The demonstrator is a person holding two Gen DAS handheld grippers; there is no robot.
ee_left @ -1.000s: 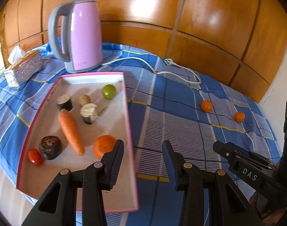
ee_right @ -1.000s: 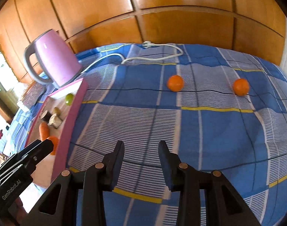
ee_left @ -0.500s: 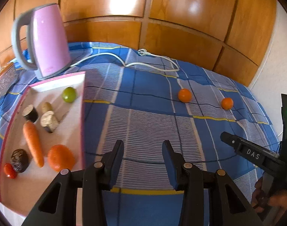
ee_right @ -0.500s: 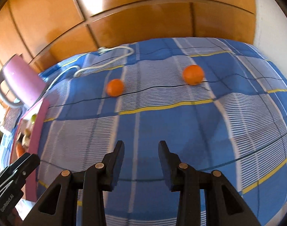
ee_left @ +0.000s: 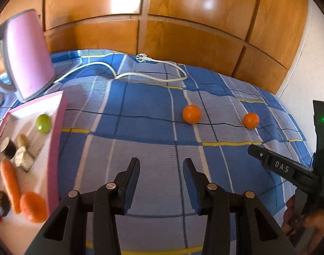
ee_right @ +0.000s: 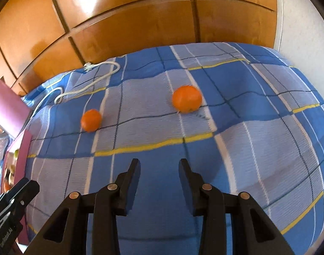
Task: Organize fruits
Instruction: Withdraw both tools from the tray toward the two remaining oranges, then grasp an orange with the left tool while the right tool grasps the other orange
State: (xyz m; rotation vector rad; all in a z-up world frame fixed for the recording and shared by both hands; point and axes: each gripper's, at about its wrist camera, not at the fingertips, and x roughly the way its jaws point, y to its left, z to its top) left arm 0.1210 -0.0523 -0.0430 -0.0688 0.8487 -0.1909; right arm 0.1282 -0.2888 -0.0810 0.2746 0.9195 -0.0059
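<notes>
We see a blue plaid cloth (ee_left: 145,106) below wood panelling (ee_left: 183,10); only the left view shows the carrot (ee_left: 10,184); left gripper (ee_left: 161,165) and right gripper (ee_right: 158,165) spread, empty.

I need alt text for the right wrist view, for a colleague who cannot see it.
The right claw hangs open and empty over a blue plaid cloth, pointing toward two oranges: a nearer orange ahead and a farther orange to the left. At the left edge are the pink tray, a pink kettle and its white cord.

The pink tray (ee_left: 55,140) and pink kettle (ee_left: 28,53) are cut off by the left edge.
</notes>
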